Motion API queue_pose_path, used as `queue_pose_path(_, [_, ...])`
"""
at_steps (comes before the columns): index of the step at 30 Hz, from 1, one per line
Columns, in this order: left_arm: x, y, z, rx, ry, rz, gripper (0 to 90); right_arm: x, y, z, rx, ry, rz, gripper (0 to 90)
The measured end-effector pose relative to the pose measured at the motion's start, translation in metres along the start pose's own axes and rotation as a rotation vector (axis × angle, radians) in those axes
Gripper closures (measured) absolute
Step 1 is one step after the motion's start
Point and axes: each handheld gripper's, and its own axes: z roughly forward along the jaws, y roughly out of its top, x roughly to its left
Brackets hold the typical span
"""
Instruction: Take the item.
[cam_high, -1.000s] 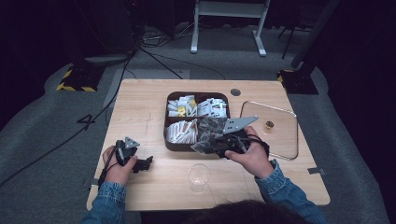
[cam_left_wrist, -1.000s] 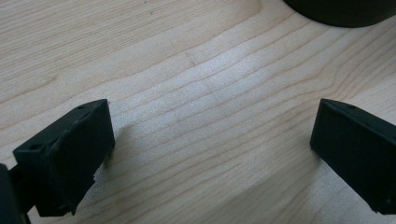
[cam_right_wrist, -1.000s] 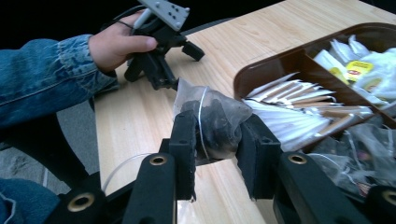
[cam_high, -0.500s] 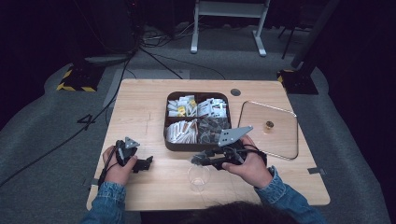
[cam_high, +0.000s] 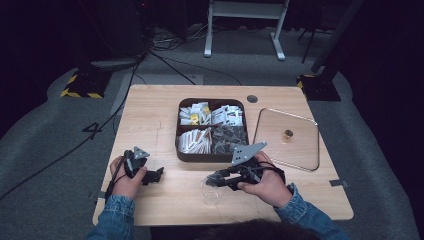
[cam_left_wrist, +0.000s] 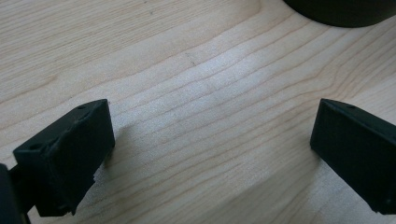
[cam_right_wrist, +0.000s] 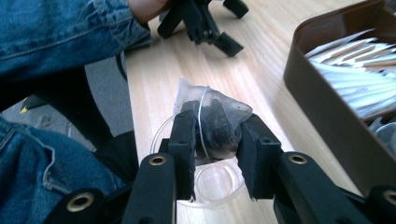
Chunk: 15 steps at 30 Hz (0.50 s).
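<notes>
Translucent tea bag (cam_right_wrist: 212, 119) — dark leaves, white string

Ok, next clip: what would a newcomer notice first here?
Probably the tea bag pinched in the right gripper, hanging just above a clear glass cup near the table's front edge. Next, the dark four-part box of sachets at the table's middle, with its clear lid lying beside it. The left gripper rests open on the bare wood.
</notes>
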Motion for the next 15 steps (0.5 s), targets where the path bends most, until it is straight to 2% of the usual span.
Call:
queue_pose_path(9, [0.000,0.000,0.000,0.000,0.000,0.000,0.2,0.002,-0.002,0.007,0.048,0.015,-0.007,68.8])
queue_pose_path(10, [0.000,0.000,0.000,0.000,0.000,0.000,0.2,0.002,-0.003,0.009,0.071,0.018,-0.014,68.2])
queue_pose_path(15, [0.000,0.000,0.000,0.000,0.000,0.000,0.2,0.001,-0.003,0.012,0.089,0.021,-0.014,55.3])
